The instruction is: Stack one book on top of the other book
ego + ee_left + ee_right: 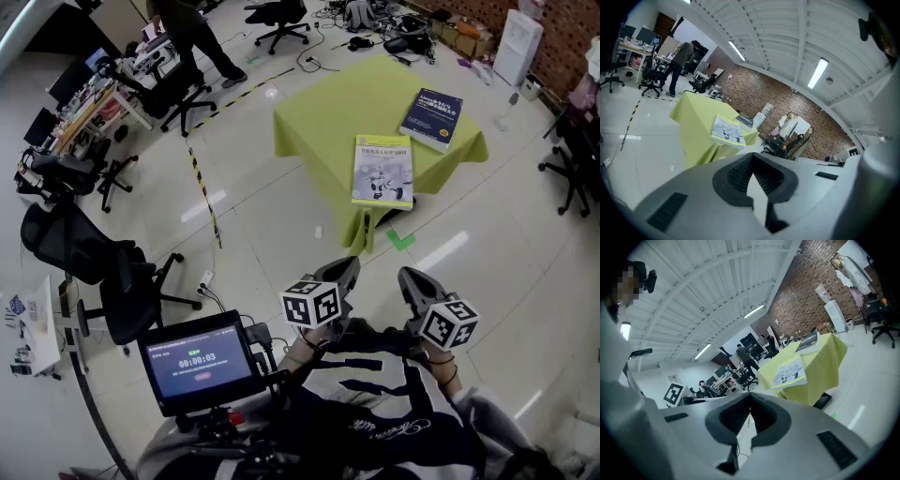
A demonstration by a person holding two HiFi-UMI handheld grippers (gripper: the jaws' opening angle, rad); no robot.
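Two books lie apart on a table under a yellow-green cloth: a light book with a yellow-green border at the near edge and a dark blue book farther back to the right. The light book and, behind it, the blue book show in the left gripper view; the right gripper view has the light book and the blue book. My left gripper and right gripper are held close to my body, well short of the table. Both are shut and empty.
Office chairs stand at my left, another chair at the right edge. A person stands by desks at the back left. A monitor on a rig sits below my left gripper. A green tape mark lies on the floor before the table.
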